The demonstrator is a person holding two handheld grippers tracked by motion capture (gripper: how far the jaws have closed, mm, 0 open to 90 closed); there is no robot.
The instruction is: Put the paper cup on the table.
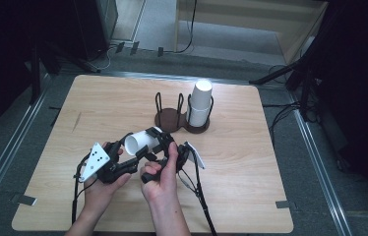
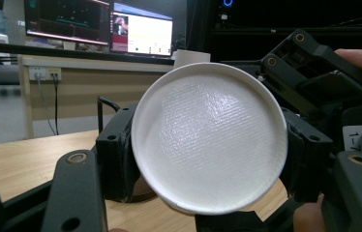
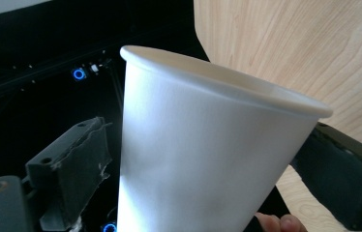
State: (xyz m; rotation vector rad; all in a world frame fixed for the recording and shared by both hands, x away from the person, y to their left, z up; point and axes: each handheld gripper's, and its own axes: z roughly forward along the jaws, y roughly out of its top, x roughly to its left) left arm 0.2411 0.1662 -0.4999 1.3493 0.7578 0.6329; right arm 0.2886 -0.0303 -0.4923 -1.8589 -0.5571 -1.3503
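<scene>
- writing: a small white tag (image 2: 356, 138) on the right gripper's body in the left gripper view reads "1-" and then a digit cut off at the frame's edge (perhaps a 7, cannot tell). the monitors (image 2: 99, 26) on the desk behind carry text too small to read.
- paper cup (image 1: 141, 141): white, lying on its side above the near middle of the wooden table (image 1: 98, 103), held up between both grippers. the left gripper view looks straight at its round, finely ribbed bottom (image 2: 210, 137); the right gripper view shows its side wall and rolled rim (image 3: 208, 159). what is inside it cannot be seen.
- left gripper (image 1: 123, 160): jaws drawn nearly together. in the high view it reaches up to the cup's bottom end; just where its pads press cannot be made out.
- right gripper (image 1: 165, 145): its jaws stand either side of the cup's wall, with a gap showing between the left pad and the cup in the right gripper view, so no firm grip.
- holder (image 1: 182, 120): a dark wooden base with upright wire loops, farther back on the table, well apart from the held cup. one place holds a stack of white cups (image 1: 200, 103), upside down; the place beside it stands empty.
</scene>
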